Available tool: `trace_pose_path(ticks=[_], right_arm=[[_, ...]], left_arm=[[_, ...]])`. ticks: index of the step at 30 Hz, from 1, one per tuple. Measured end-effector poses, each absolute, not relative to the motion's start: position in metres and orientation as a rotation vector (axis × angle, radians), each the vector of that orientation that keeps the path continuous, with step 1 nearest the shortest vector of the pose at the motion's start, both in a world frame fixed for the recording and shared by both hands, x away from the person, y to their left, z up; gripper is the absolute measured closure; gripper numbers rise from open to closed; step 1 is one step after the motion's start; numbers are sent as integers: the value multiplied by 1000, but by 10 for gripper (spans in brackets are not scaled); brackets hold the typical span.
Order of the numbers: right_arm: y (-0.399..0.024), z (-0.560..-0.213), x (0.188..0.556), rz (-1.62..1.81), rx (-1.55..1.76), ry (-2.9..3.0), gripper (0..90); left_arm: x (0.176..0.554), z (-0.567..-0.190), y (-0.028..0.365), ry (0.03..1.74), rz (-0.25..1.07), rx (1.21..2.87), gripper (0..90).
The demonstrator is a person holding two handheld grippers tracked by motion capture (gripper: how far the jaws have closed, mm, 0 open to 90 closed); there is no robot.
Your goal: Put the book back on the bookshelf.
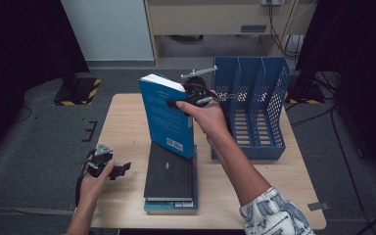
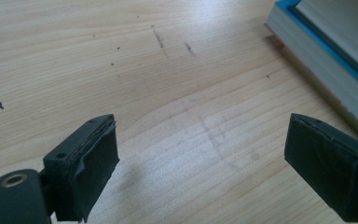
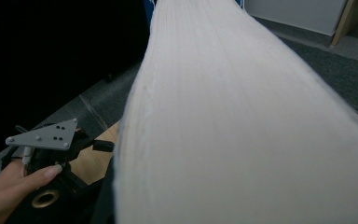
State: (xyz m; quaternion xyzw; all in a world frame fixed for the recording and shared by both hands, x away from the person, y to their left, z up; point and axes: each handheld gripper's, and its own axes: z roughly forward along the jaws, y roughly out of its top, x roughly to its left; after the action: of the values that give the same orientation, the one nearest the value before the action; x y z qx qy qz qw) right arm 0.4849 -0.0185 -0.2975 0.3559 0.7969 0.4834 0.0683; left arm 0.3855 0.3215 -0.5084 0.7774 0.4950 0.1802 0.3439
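I keep my right tool (image 1: 176,104) pinching the blue book (image 1: 166,117) upright above the book stack (image 1: 171,178), ready for the file rack (image 1: 254,105) beside it, while my left tool (image 1: 120,170) rests spread, empty, left of the stack.

Right tongs (image 1: 176,104): jaws hidden behind the upright blue book (image 1: 168,115), whose page edges (image 3: 242,121) run off the right gripper view. Below that book, the flat stack (image 2: 328,56) is cut by the frame edge.
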Motion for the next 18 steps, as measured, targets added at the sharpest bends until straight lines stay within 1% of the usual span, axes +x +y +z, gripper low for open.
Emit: trace_pose_path(ticks=[5, 18], right_arm=[[-19, -295, 485, 1441, 1078, 2397, 612], [-37, -292, 492, 1553, 1189, 2345, 611]], left_arm=[[385, -510, 320, 1286, 461, 2032, 91], [385, -512, 319, 1291, 447, 2044, 91]])
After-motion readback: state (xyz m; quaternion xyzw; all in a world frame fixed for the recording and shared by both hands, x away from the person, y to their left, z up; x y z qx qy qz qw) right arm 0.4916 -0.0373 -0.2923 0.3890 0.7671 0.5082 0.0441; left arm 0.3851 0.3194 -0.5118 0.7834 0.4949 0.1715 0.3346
